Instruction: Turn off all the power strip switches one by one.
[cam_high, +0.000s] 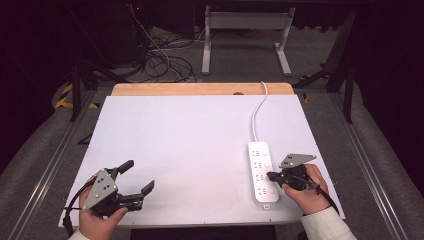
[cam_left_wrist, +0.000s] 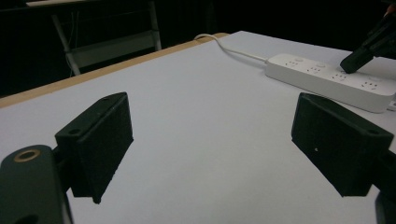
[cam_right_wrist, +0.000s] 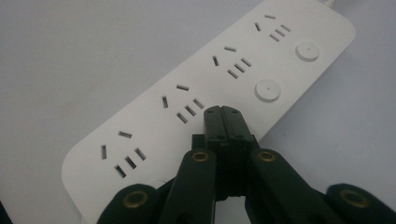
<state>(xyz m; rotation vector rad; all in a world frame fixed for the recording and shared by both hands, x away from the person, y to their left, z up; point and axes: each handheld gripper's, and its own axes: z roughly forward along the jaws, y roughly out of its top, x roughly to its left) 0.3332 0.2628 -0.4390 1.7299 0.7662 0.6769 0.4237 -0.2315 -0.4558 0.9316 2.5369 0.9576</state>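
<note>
Here the right claw (cam_right_wrist: 222, 111), jaws pressed together on nothing, should bear straight down on the white plastic 4-socket power strip (cam_high: 263, 172) at lower right of the white bench (cam_high: 175, 145); its tip touches the strip. The left claw (cam_high: 138, 176) gapes, holding nothing.

The right gripper (cam_right_wrist: 222, 112) hides one button of the strip (cam_right_wrist: 154, 121), and whether it touches is unclear. The strip's cable (cam_high: 257, 112) ends out of sight behind the table's (cam_high: 175, 130) far edge.
</note>
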